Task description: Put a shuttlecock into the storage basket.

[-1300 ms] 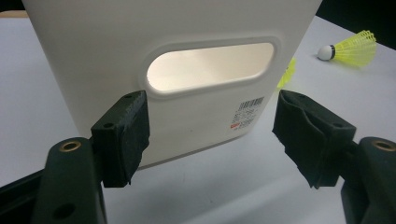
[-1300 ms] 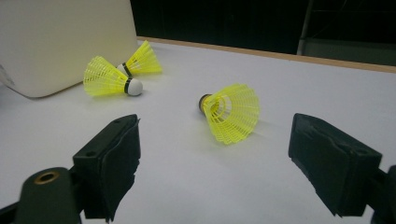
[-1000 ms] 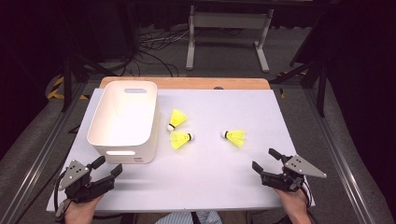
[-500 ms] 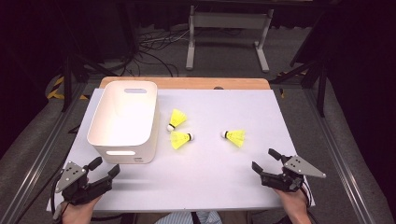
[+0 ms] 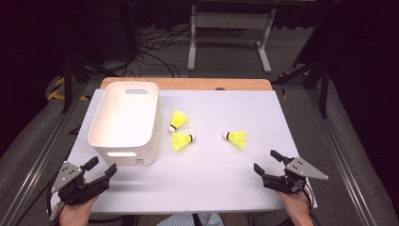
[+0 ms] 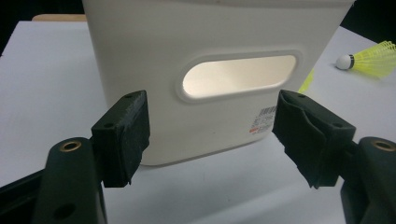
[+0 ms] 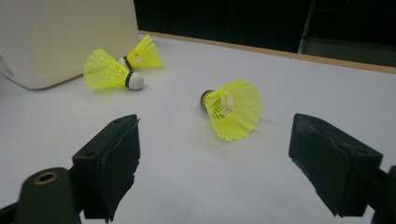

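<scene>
While nothing is gripped, the fingers of the left gripper (image 5: 101,169) and right gripper (image 5: 267,162) are spread wide; three yellow feathered shuttlecocks (image 5: 236,138) are seen lying on the white counter (image 5: 211,179) beside the white plastic bin (image 5: 123,120).

On the table (image 5: 211,169), two shuttlecocks (image 5: 181,132) lie right of the bin (image 5: 123,117); a third shuttlecock (image 5: 236,138) farther right.

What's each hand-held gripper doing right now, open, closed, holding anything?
Left hand-held gripper: open, empty, facing the white bin.
Right hand-held gripper: open, empty, facing a yellow shuttlecock.

metal stand (image 5: 229,28) and cables (image 5: 155,42) behind table (image 5: 211,183).
</scene>
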Action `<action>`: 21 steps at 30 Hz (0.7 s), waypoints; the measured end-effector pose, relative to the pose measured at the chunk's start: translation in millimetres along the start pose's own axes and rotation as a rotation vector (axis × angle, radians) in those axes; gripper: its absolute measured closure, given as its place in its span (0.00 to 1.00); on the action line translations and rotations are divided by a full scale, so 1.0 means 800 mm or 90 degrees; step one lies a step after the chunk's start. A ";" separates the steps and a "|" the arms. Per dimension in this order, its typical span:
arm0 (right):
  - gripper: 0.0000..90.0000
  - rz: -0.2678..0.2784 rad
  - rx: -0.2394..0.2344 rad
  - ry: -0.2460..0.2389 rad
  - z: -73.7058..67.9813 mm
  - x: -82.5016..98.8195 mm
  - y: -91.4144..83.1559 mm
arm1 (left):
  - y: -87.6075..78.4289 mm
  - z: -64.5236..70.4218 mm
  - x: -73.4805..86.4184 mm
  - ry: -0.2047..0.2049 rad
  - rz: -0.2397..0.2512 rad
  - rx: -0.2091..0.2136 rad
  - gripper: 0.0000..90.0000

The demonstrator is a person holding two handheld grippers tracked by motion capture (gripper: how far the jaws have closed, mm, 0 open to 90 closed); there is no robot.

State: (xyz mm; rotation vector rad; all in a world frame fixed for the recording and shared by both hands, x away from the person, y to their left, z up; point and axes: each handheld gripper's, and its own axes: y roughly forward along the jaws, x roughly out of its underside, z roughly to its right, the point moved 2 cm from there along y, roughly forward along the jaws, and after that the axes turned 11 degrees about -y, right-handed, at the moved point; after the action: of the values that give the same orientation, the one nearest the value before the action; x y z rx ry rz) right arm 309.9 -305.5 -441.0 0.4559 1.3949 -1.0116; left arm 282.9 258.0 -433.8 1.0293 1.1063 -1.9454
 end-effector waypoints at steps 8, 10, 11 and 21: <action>0.19 -0.002 0.000 -0.002 0.000 0.000 0.001 | -0.005 -0.012 -0.006 -0.011 0.011 -0.014 0.31; 0.19 -0.003 0.001 -0.003 0.000 0.000 0.001 | -0.006 -0.016 -0.007 -0.014 0.013 -0.018 0.31; 0.19 -0.003 0.001 -0.003 0.000 0.000 0.001 | -0.006 -0.017 -0.008 -0.014 0.015 -0.020 0.31; 0.19 -0.001 0.001 -0.002 0.000 0.000 0.000 | -0.010 -0.031 -0.013 -0.019 0.026 -0.043 0.31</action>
State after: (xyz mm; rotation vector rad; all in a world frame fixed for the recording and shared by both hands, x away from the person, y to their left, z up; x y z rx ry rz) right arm 310.0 -305.2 -441.2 0.4548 1.3923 -1.0142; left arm 289.1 285.2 -430.1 0.9758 1.1175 -1.8725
